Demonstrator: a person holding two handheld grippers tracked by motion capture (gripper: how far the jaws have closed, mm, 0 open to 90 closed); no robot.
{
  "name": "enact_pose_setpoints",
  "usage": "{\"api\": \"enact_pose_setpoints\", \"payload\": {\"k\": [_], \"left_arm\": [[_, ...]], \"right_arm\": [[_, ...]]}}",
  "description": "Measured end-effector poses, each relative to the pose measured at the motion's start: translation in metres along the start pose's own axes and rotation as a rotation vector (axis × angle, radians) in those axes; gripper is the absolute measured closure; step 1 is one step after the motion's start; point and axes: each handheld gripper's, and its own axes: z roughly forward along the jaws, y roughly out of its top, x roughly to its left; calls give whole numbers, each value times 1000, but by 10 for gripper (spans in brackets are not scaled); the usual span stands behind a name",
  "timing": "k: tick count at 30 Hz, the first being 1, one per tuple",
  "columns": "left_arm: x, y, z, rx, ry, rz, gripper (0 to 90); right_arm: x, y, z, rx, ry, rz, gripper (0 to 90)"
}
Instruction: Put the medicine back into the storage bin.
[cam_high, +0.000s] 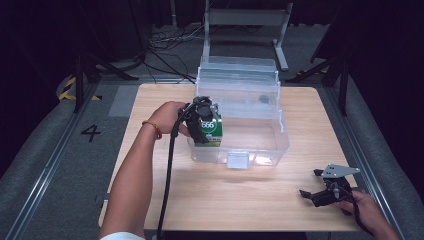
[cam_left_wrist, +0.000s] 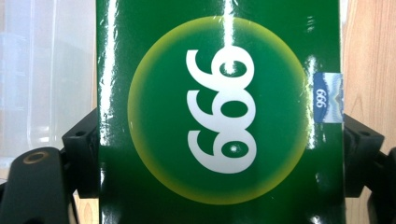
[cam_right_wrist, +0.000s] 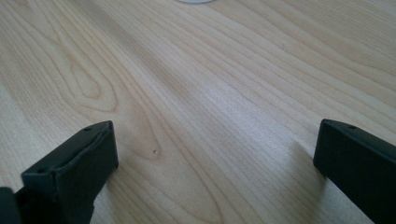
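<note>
A green box (cam_high: 210, 131) marked 999 in white on a yellow-ringed disc is held upright at the left end of a clear plastic bin (cam_high: 270, 145). My left gripper (cam_high: 204, 120) comes down on it from above, shut on its two sides. In the left gripper view the glossy green box (cam_left_wrist: 219, 112) spans the frame, and a black finger (cam_left_wrist: 81, 154) presses against each side of it. My right gripper (cam_high: 311, 186) rests low at the table's front right corner, open. Its fingers (cam_right_wrist: 74, 172) stand wide apart over bare wood.
The wooden table (cam_high: 225, 200) carries the clear bin, whose stepped transparent tiers (cam_high: 239, 75) rise toward the back. A white label (cam_high: 237, 160) sits on the bin's front wall. A grey metal stand (cam_high: 245, 20) and cables lie on the floor beyond.
</note>
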Motion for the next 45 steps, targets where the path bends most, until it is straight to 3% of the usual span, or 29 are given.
{"api": "enact_pose_setpoints", "payload": {"k": [3,8,10,11,18,25,29,31,33,35,38,39,45], "left_arm": [[2,0,2,-6,-20,-12,157],[1,3,7,-8,-15,-37,150],[2,3,7,-15,-18,-27,153],[3,1,9,-41,-23,-31,154],[9,6,19,-78,-17,-44,159],[9,0,25,7,-25,-40,153],[11,-5,30,-7,-91,-81,146],[12,-5,29,-5,-97,-83,143],[10,-2,35,75,-89,-97,138],[10,-3,38,93,-90,-94,143],[11,-4,38,69,-94,-104,143],[11,-3,38,82,-102,-110,143],[7,1,39,123,-63,-104,145]], "right_arm": [[0,0,0,0,0,0,0],[0,0,0,0,0,0,0],[0,0,0,0,0,0,0],[0,0,0,0,0,0,0],[0,0,0,0,-1,2,0],[0,0,0,0,-1,1,0],[0,0,0,0,-1,0,0],[0,0,0,0,-1,2,0],[0,0,0,0,-1,1,0],[0,0,0,0,-1,1,0],[0,0,0,0,-1,1,0],[0,0,0,0,-1,1,0],[0,0,0,0,-1,2,0]]}}
